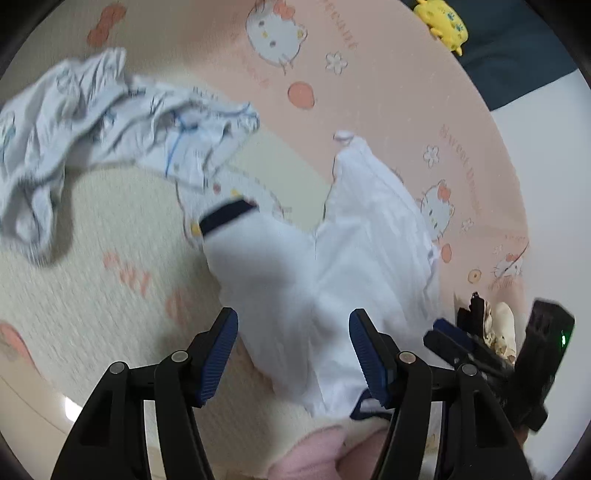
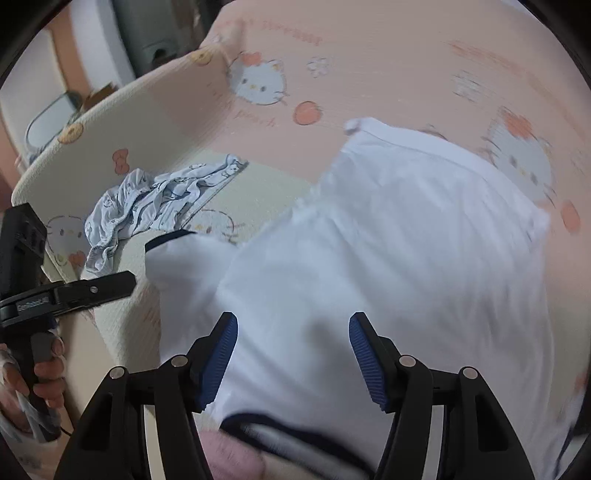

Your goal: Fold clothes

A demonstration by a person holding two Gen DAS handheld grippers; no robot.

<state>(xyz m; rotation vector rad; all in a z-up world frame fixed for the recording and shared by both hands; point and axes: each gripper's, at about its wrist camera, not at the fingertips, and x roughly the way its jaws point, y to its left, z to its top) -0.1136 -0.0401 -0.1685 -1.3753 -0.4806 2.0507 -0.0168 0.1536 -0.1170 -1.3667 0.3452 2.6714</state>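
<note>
The shirt (image 1: 354, 236), white with dark navy trim, lay on the cartoon-cat sheet (image 1: 369, 74) in the middle of both views, its navy-edged sleeve cuff toward centre left. My left view alone showed a yellow plush toy (image 1: 441, 22) at the upper right edge and a dark blue cloth (image 1: 517, 62) beside it. My right view alone showed the sheet's far edge at upper left, with blurred furniture beyond, and my left hand (image 2: 44, 373) at lower left wrapped round the grip of its tool.

I counted two garments: the shirt and one crumpled pale blue printed garment (image 1: 92, 125), lying apart from it at upper left. There were two grippers, each seen by the other's camera.

My left gripper (image 1: 293, 358) stood with its jaws well apart, the blue pads clear of the cloth, which lay below and between them; nothing was held. My right gripper (image 2: 293, 358) was likewise spread, its pads over the shirt's body near the navy collar at the bottom of the frame, gripping nothing. Something pink sat at the bottom of both views, too blurred to name.
</note>
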